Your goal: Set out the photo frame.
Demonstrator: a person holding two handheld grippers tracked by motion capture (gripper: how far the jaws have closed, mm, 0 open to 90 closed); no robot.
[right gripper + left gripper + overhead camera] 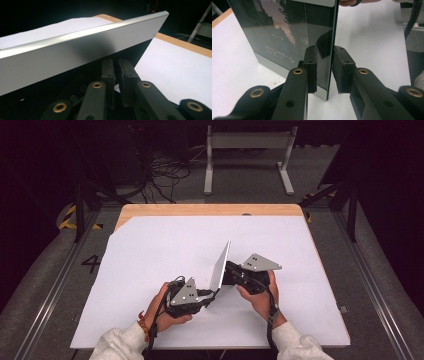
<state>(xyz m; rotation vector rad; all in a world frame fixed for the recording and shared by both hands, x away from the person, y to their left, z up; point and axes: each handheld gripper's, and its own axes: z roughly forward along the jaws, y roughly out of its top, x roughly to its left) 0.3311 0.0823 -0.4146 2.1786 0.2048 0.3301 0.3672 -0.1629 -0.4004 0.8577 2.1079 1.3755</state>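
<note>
A thin tablet (220, 267) stands on edge on the white sheet, tilted, its top leaning to the right. It has a glossy dark screen (287, 32) and a silver back (75, 52). My left gripper (212, 294) has its jaws on either side of the tablet's lower near corner. In the left gripper view (324, 52) the left pad lies against the screen and the right pad sits close to the back. My right gripper (228, 272) is against the silver back. In its own view the jaws (116, 62) are nearly together, with the panel above their tips.
A white sheet (150, 250) covers a wooden table (210, 210) whose far edge shows bare. A white metal stand (247, 155) and loose cables (165, 170) lie on the floor behind. Dark frame legs stand at both sides.
</note>
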